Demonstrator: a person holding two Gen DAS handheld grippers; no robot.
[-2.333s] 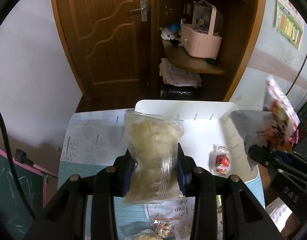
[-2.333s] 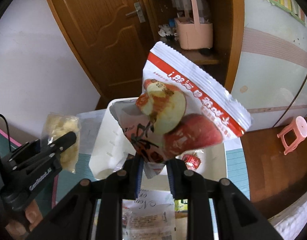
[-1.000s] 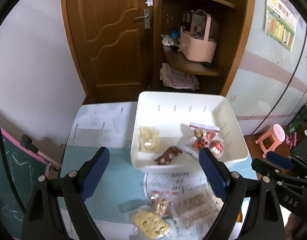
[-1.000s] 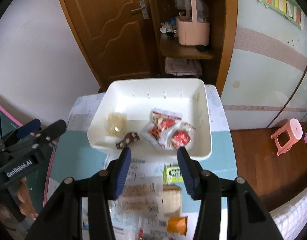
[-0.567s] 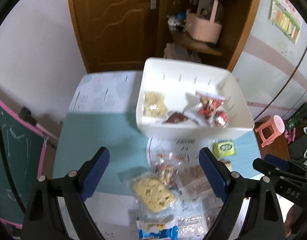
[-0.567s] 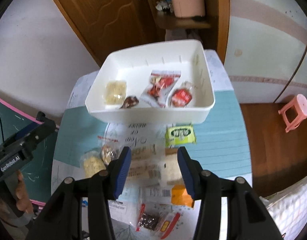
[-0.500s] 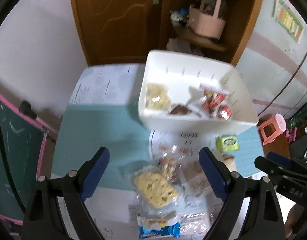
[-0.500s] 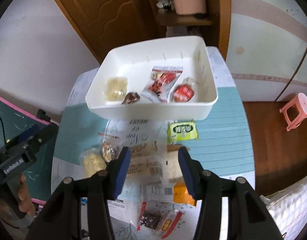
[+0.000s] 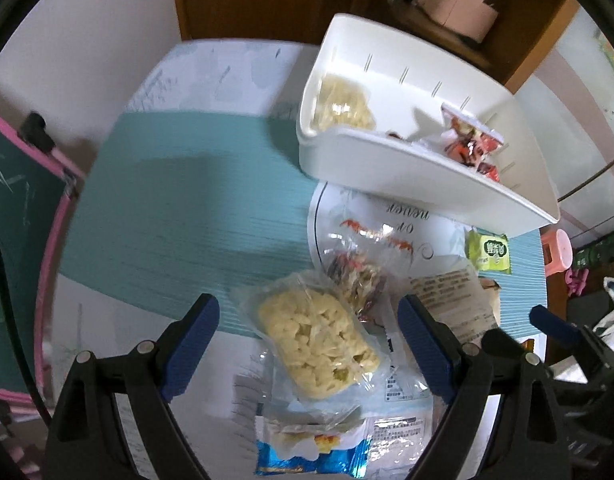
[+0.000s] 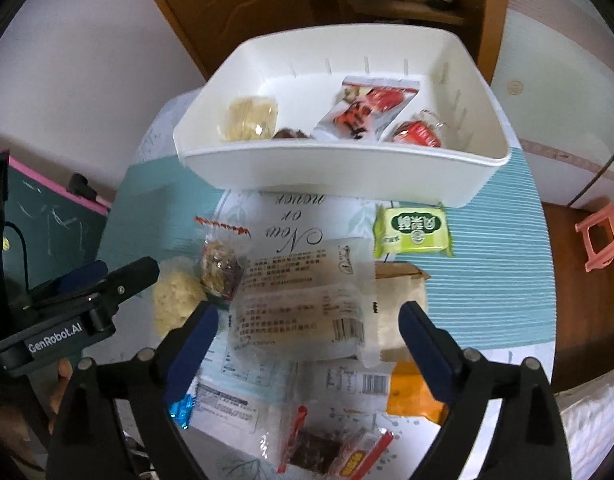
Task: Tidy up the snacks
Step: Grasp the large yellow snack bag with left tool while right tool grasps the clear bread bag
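L gripper (image 9: 307,328) jaws spread, straddling clear crinkly pouch of pale yellow crisps (image 9: 317,346) | R gripper (image 10: 309,334) jaws opening, nothing pinched | light, crushable, slippery: pinching across mid, gently, I reckon

Left wrist view: blue packet (image 9: 311,454) cut off at 6 o'clock edge; white bin (image 9: 407,168) near wall hides the brown snack. Right wrist view: brown snack (image 10: 289,133) half hidden behind the bin's front wall at 12 o'clock; print on pale wrapper (image 10: 303,308) too blurred to read.
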